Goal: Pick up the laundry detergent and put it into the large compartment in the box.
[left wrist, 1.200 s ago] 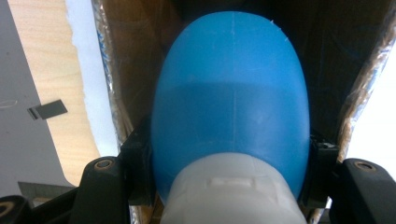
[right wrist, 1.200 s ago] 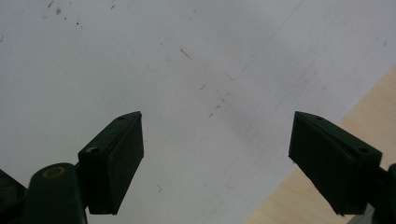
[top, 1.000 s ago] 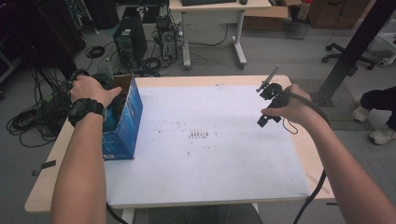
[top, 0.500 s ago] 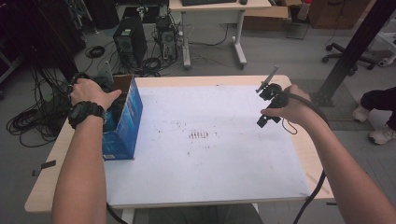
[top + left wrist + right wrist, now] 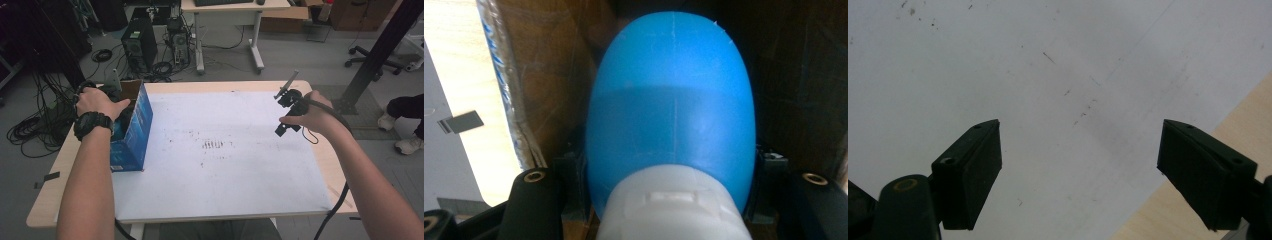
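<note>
The left gripper point(image 5: 669, 210) is down inside the open top of a blue box point(image 5: 134, 131), its jaws closed on a blue bottle point(image 5: 671, 115) with a white cap point(image 5: 674, 207); the pads press the bottle's sides just above the cap. In the left gripper view the bottle takes up most of the box's width, with brown cardboard walls close on both sides and little room to swing. From above, the left hand point(image 5: 97, 102) covers the box mouth. The box stands at the desk's point(image 5: 215, 86) left edge, on the left margin of the white sheet point(image 5: 220, 165), near the far corner.

The right gripper point(image 5: 287, 107) hangs above the sheet's right side, close to the right edge of the desk, jaws wide apart with nothing between them; its own view looks down on bare sheet point(image 5: 1048, 75) and a strip of wood. The middle of the sheet lies open between the two hands.
</note>
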